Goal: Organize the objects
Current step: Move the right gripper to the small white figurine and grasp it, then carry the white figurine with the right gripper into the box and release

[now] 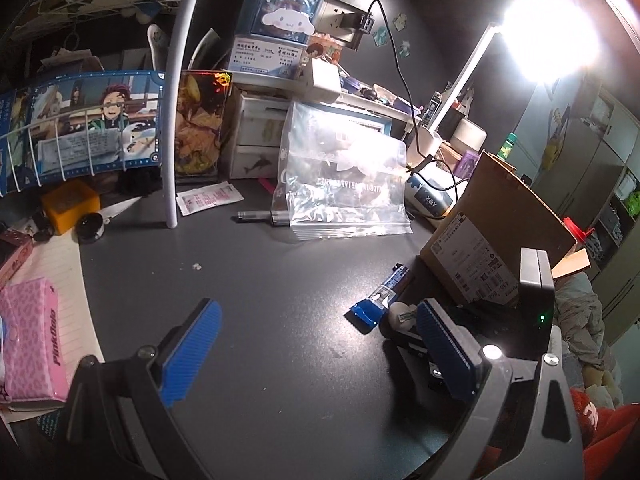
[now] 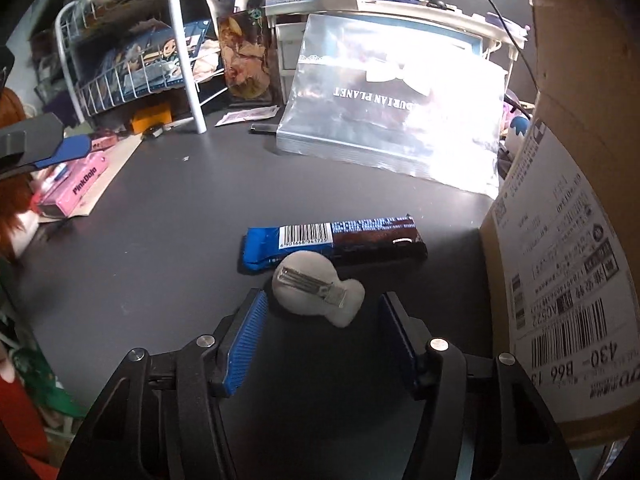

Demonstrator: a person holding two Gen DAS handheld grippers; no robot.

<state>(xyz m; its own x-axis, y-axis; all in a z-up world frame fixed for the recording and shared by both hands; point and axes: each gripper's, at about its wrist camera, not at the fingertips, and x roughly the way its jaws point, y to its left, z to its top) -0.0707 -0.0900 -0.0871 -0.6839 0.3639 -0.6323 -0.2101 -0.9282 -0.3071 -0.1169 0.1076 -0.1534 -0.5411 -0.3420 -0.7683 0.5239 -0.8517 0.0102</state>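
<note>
A blue and brown snack bar (image 2: 332, 240) lies flat on the dark desk (image 2: 160, 240). Just in front of it rests a white plush hair clip (image 2: 318, 294) with its metal clasp facing up. My right gripper (image 2: 322, 302) points down at the clip with a blue pad on either side, and a small gap shows on both sides. In the left wrist view the bar (image 1: 384, 296) and clip (image 1: 400, 314) sit beside my left gripper's right finger. My left gripper (image 1: 320, 312) stands wide open over bare desk with nothing in it.
A cardboard box (image 2: 560, 240) with shipping labels stands close on the right. A stack of clear zip bags (image 2: 392, 112) leans at the back, with a pen (image 1: 260, 216) beside it. A pink tissue pack (image 1: 32, 344), a white wire rack (image 1: 92, 132) and a bright lamp (image 1: 548, 36) border the desk.
</note>
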